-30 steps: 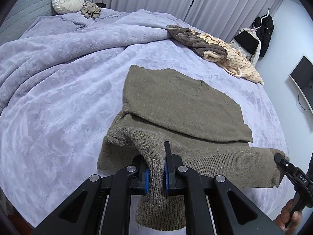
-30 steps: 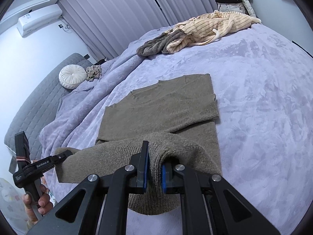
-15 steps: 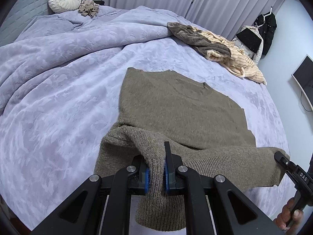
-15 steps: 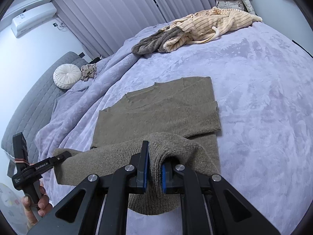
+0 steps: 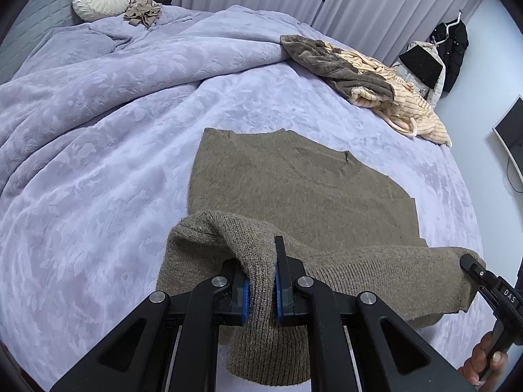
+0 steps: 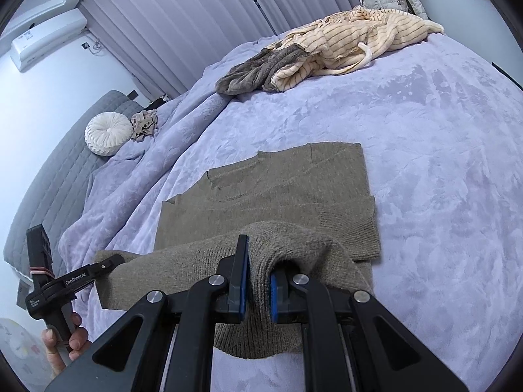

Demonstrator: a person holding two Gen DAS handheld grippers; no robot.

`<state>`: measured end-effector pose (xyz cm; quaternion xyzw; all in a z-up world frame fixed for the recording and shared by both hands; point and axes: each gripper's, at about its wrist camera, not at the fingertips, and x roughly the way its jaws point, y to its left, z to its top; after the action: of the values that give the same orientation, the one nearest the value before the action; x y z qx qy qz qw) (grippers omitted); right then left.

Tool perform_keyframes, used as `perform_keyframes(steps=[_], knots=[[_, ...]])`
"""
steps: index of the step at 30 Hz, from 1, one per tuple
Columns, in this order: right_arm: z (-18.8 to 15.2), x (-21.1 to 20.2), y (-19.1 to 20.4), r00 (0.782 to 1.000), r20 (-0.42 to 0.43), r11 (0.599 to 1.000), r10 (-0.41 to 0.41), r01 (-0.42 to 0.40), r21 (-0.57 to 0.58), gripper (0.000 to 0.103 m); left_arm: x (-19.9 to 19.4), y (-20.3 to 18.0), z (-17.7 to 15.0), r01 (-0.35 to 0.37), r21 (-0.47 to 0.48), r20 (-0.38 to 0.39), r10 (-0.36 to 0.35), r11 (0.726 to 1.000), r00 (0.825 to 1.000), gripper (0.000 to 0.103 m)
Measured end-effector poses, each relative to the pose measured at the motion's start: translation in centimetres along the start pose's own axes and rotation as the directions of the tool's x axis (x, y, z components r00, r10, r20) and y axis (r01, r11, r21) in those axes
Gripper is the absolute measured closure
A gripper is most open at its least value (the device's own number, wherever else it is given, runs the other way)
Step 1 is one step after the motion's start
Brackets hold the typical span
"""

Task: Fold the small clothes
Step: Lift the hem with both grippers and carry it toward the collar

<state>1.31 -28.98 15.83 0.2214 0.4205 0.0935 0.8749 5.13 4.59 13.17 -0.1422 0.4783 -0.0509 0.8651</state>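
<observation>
An olive knit sweater (image 5: 294, 183) lies flat in the middle of the lavender bed (image 5: 98, 170), neckline toward the far side, its near hem lifted off the cover. The left gripper (image 5: 260, 281) is clamped tight on 1 hem corner; the right gripper (image 6: 259, 285) is likewise closed on the other. Only the left view shows a wall screen (image 5: 510, 134) and hanging black coat (image 5: 452, 50). Only the right view shows an air conditioner (image 6: 49, 44). Both show the striped cream garment (image 6: 353, 37) at the bed's far edge.

left wrist: close, downward | right wrist: likewise | shared: sweater (image 5: 294, 189), probably bed (image 6: 441, 163)
</observation>
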Motion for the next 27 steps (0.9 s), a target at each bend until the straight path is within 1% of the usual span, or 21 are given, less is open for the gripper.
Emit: perform_keyframes(steps=[9, 16, 27], knots=[[1.3, 1.8, -0.6, 1.000, -0.012, 1.000, -0.020, 0.020, 0.023, 0.092, 2.1, -0.5, 1.5, -0.010, 0.002, -0.014, 0.010, 1.000, 1.000, 0.091], [2.5, 3.4, -1.2, 0.999, -0.028, 0.998, -0.016, 0.017, 0.055, 0.092, 3.6, -0.6, 2.4, -0.024, 0.006, -0.028, 0.024, 1.000, 0.999, 0.091], [3.8, 5.4, -1.5, 0.998, -0.049, 0.998, -0.029, 0.031, 0.055, 0.092, 5.7, -0.7, 3.5, -0.035, 0.008, -0.048, 0.035, 0.999, 0.998, 0.091]])
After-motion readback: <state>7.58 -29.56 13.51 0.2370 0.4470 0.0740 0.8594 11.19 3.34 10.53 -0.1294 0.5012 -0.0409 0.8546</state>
